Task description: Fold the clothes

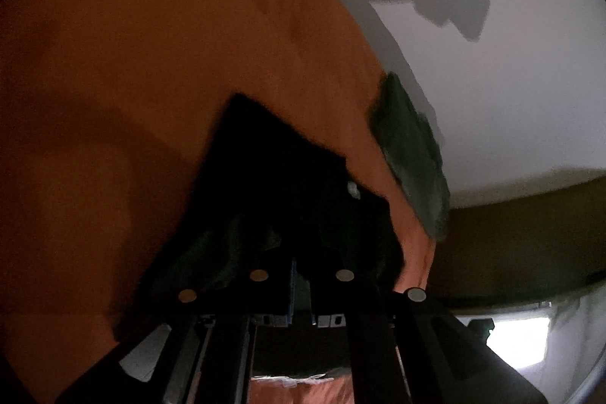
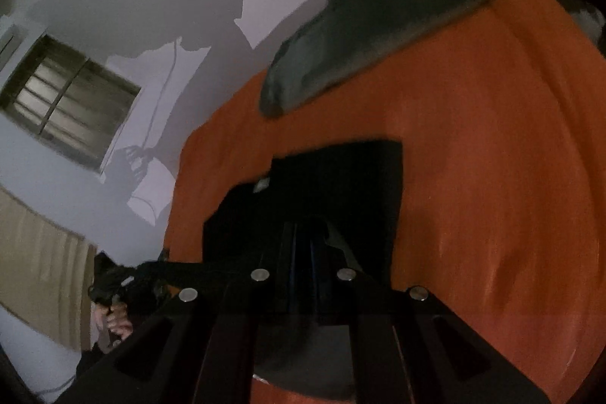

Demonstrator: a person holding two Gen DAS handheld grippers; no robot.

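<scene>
A black garment (image 1: 288, 184) with a small white tag (image 1: 354, 190) hangs in front of the orange sheet (image 1: 151, 63). My left gripper (image 1: 301, 264) is shut on its near edge. In the right wrist view the same black garment (image 2: 341, 184) is pinched in my shut right gripper (image 2: 303, 237), and its tag (image 2: 261, 185) shows at the upper left. The cloth hides both sets of fingertips. A folded dark green garment (image 2: 378, 25) lies on the orange sheet (image 2: 492, 177) beyond the black one; the left wrist view has this green garment (image 1: 413, 154) to the right.
A white wall (image 1: 492, 63) with cast shadows stands behind the sheet. The right wrist view shows a barred window (image 2: 72, 101), a hanging cable (image 2: 159, 93), a beige curtain (image 2: 38, 271) and a person's hand (image 2: 113, 320) on a dark handle at lower left.
</scene>
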